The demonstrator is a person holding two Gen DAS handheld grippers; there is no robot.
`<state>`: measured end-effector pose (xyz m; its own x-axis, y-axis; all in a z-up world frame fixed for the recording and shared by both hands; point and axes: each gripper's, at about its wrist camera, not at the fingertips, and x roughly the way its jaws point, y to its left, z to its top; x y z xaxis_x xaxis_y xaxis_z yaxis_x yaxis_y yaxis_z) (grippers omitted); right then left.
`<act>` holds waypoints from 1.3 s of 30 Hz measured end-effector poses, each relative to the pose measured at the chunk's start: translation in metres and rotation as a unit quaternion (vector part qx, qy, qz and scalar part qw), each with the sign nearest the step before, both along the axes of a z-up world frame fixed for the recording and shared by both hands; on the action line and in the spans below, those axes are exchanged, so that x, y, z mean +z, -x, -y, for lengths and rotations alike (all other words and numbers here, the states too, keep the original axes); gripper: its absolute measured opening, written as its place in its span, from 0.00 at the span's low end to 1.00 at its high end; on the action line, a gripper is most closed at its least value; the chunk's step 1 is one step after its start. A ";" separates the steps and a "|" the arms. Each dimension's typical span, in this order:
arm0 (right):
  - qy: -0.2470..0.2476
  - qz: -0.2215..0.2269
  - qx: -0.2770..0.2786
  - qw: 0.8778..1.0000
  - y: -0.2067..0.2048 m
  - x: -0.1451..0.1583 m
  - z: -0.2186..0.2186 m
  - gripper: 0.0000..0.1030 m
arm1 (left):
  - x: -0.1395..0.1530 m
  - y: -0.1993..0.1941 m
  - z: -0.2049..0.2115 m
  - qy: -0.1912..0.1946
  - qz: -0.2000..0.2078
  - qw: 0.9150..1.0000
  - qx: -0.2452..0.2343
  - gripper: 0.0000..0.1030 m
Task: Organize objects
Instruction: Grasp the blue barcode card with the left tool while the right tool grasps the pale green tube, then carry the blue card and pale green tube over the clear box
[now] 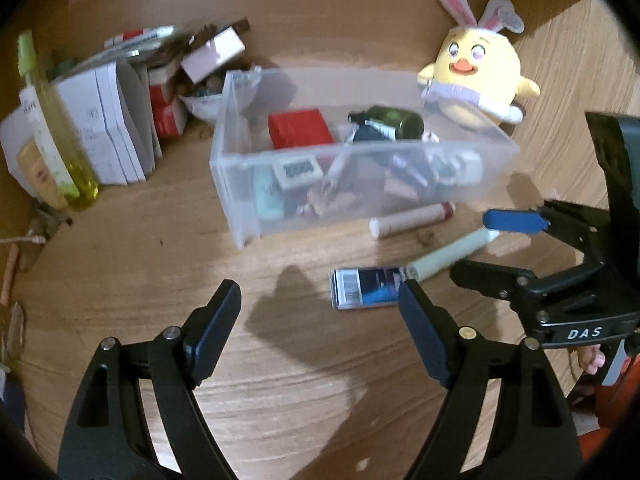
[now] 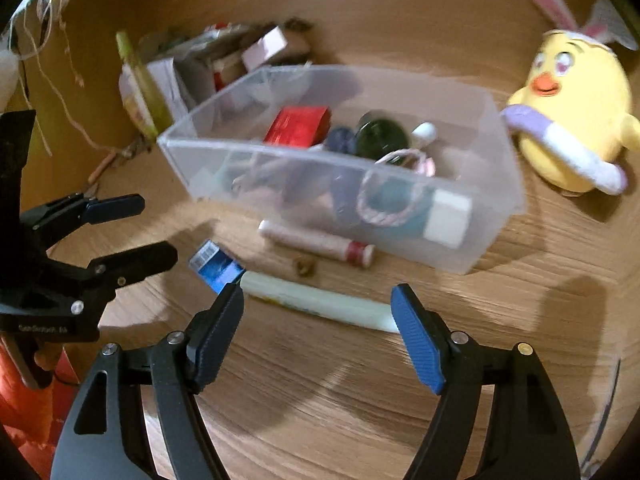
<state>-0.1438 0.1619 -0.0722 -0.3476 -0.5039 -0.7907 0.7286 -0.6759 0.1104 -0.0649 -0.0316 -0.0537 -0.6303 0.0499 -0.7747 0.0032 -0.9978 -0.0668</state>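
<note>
Right now both tools stand wide open with nothing between the pads. Seen from its own camera, the right gripper (image 2: 318,336) hovers over the pale green tube (image 2: 320,304), which lies on the wooden table (image 2: 320,420) across the gap between its fingers, one end near the left finger and the other running behind the right one. The left gripper (image 1: 320,336) points at bare wood; the blue flat pack (image 1: 366,290) lies at about one o'clock from its centre, partly behind its right fingertip.

To do this step well, I judge that the right gripper should turn so its pads close across the tube's narrow width, not along its length, and take it near the middle so it does not tip on the lift. The left one should shift toward one o'clock until the pack sits squarely between the pads.

Count outside the clear plastic bin (image 2: 500,204): one pale green tube, one blue flat pack, one white tube with a red cap (image 2: 320,244) lying just beside the bin's near wall. Three loose items, so, plus one yellow plush chick (image 2: 576,120) at two o'clock. Inside the bin: one red box (image 2: 298,126), one dark green bottle (image 2: 380,138), and a blurred jumble I cannot count.
</note>
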 end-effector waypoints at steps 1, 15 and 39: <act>-0.003 -0.005 0.003 1.000 0.000 -0.001 0.002 0.71 | -0.001 0.000 0.000 -0.002 0.003 1.000 0.000 0.79; -0.054 -0.026 0.036 0.998 0.001 -0.019 0.018 0.45 | -0.018 0.013 -0.014 -0.003 0.036 0.999 -0.029 0.79; 0.012 -0.025 0.038 0.999 -0.032 -0.005 -0.017 0.14 | -0.020 0.020 -0.034 0.021 0.020 0.998 -0.059 0.47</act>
